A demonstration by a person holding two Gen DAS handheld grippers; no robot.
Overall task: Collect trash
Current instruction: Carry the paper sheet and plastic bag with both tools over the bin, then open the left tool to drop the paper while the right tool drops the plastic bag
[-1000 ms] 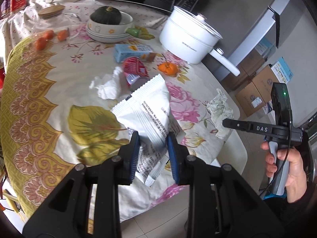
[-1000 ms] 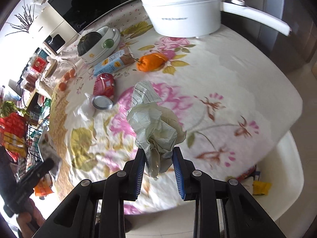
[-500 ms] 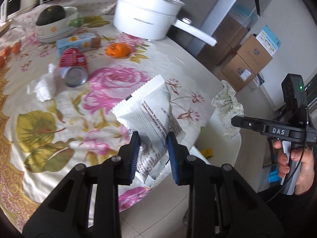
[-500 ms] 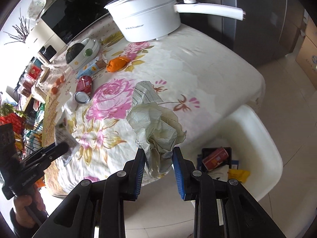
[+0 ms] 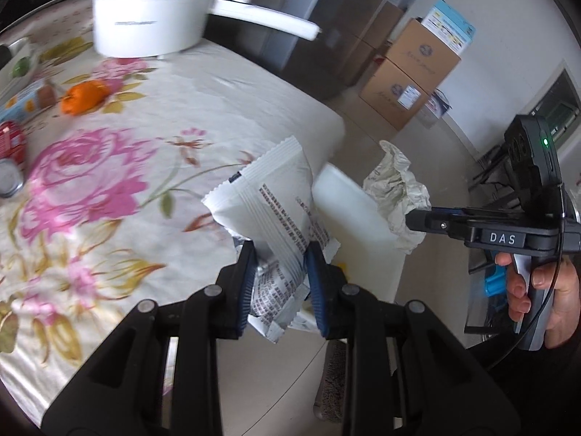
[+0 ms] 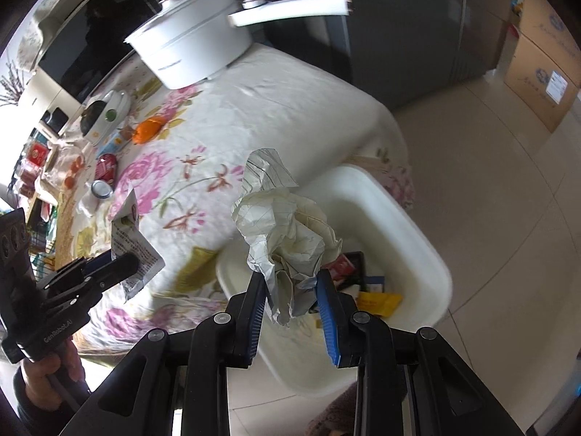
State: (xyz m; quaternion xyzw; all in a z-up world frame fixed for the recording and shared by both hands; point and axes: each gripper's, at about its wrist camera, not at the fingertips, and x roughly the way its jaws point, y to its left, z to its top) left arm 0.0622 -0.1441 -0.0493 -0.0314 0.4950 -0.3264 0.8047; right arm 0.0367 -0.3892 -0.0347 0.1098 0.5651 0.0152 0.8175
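In the left wrist view, the left gripper (image 5: 279,272) has its jaws squeezed on the bottom of a white snack wrapper (image 5: 270,210), low in the middle of the frame. The wrapper's crumpled end sits between the two blue pads, and the rest sticks up and out past the tips, with black print on its face. In the right wrist view, the right gripper (image 6: 292,290) has its jaws pressed on a ball of crumpled paper (image 6: 287,225), also low in the middle. The thin lower end of the paper is between the pads and the big puffy part stands above them. Right behind the paper, in the lower middle and right of that frame, is a white bin (image 6: 406,225) on the floor, with a red packet (image 6: 339,267) and a yellow packet (image 6: 377,301) inside. The paper hangs above the bin's open top. To the left and above is the worktop (image 6: 276,105), covered in a cloth with pink flowers. On it, toward the upper left, sit a white pot (image 6: 192,47), an orange fruit (image 6: 147,129) and a red can (image 6: 105,169).
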